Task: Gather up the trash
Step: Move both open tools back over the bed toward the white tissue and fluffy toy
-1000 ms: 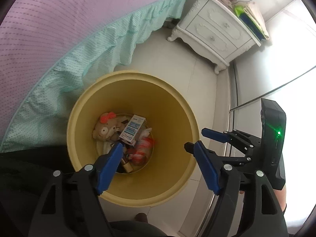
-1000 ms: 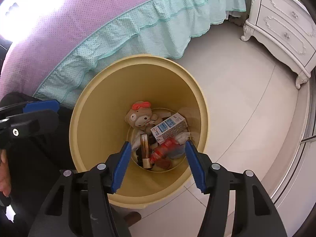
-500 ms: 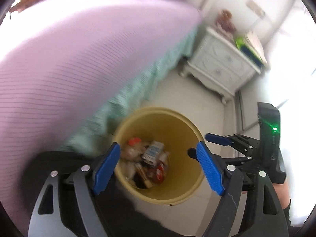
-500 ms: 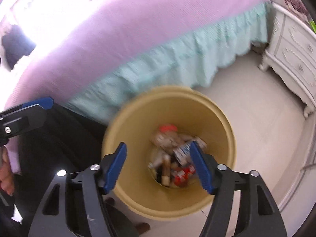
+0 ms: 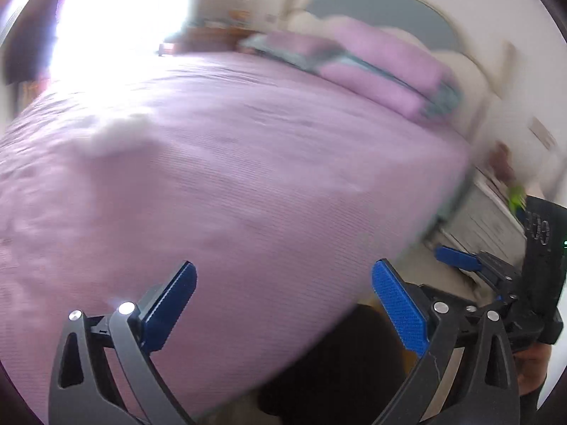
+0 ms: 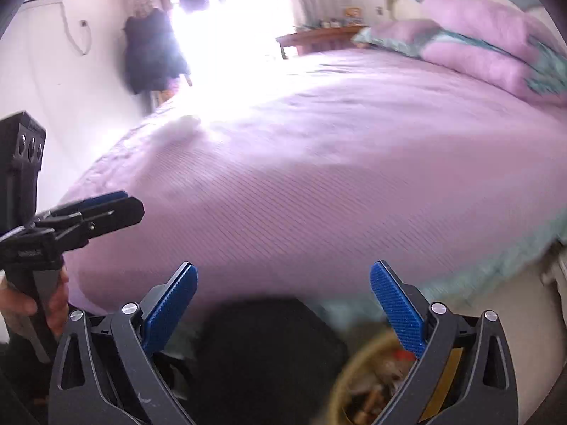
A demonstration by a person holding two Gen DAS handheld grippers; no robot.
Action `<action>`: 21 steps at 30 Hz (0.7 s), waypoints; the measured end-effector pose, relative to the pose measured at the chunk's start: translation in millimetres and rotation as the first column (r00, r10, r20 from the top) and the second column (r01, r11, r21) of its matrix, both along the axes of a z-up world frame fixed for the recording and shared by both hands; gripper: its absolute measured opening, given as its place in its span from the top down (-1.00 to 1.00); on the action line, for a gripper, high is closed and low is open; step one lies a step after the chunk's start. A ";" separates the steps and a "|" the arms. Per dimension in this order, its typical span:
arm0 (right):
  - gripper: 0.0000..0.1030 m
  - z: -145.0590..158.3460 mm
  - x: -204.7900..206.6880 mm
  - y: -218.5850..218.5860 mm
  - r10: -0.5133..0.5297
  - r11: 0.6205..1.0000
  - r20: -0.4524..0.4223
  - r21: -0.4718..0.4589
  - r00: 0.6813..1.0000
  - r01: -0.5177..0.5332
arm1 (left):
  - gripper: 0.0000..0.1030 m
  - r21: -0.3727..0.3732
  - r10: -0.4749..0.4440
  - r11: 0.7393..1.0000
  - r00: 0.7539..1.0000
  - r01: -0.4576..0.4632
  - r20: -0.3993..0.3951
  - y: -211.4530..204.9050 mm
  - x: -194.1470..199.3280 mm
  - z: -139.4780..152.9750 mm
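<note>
Trash (image 6: 375, 386) is lying in a yellow bin (image 6: 345, 372) at the bottom edge of the right wrist view, blurred, showing partly behind the right gripper's (image 6: 283, 294) right finger. That gripper's jaws are opening, standing wide apart with nothing between them. A dark blurred shape (image 6: 265, 347) is sitting just left of the bin, low between the fingers.

The left gripper (image 5: 283, 294) is likewise opening its jaws, wide apart and empty. In its view the bin is hardly showing; only a dark shape is filling the bottom middle. The right gripper is showing at that view's right edge, its blue pads (image 5: 457, 256) spread. In the right wrist view the left gripper is showing at the left edge, held by a hand (image 6: 39, 304).

Beyond both grippers a bed (image 6: 336, 194) with a purple cover is filling most of each view. A teal frill (image 6: 496, 265) is hanging along its near side. A white lump (image 6: 177, 129), too blurred to name, is lying on the cover toward the far left. Purple pillows (image 6: 478, 42) are lying at the head end. A white nightstand (image 5: 489, 219) is standing beside the bed, on the right in the left wrist view. Farther off, a bright window (image 6: 230, 17) is glaring, with dark clothes (image 6: 152, 49) hanging to its left.
</note>
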State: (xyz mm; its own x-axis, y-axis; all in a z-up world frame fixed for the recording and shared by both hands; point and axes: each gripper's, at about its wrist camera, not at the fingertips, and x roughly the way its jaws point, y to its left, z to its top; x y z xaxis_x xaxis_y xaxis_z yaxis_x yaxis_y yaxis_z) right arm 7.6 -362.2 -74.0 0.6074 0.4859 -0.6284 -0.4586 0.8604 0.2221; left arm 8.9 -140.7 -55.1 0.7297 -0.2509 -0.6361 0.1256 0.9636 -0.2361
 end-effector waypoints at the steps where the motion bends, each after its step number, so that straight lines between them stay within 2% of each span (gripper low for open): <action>1: -0.84 4.6 4.6 10.6 0.021 1.000 0.006 0.011 1.000 -0.021 | -0.92 0.006 0.044 0.999 0.999 -0.044 0.007 17.1 -0.3 4.4; 3: -0.84 14.7 14.5 33.3 0.051 0.998 0.030 0.030 0.998 -0.051 | -0.92 0.009 0.121 0.993 0.993 -0.121 0.019 44.8 -1.8 10.8; 8: -0.84 29.2 30.0 90.4 0.092 0.996 0.107 -0.017 0.990 -0.091 | -0.92 0.018 0.264 0.964 0.964 -0.265 0.026 98.4 -10.9 17.2; 10: -0.84 31.1 40.0 114.1 0.115 0.993 0.110 -0.024 0.987 -0.113 | -0.92 0.017 0.310 0.951 0.950 -0.310 0.030 118.7 -11.7 18.1; 14: -0.84 32.8 53.9 159.8 0.187 0.982 0.093 -0.026 0.978 -0.186 | -0.92 0.032 0.378 0.925 0.925 -0.379 0.032 151.4 -11.6 15.3; 21: -0.84 37.2 81.1 232.7 0.269 0.959 0.141 -0.131 0.953 -0.251 | -0.92 0.043 0.441 0.897 0.898 -0.440 -0.012 192.2 13.4 2.2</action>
State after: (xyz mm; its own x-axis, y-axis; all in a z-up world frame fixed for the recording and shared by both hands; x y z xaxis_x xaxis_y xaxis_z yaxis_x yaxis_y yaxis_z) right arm 88.6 -129.5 -36.8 0.5635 0.5732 -0.5949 -0.6909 0.7218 0.0409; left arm 22.3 51.5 -52.9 0.7466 0.1176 -0.6548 -0.3182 0.9275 -0.1962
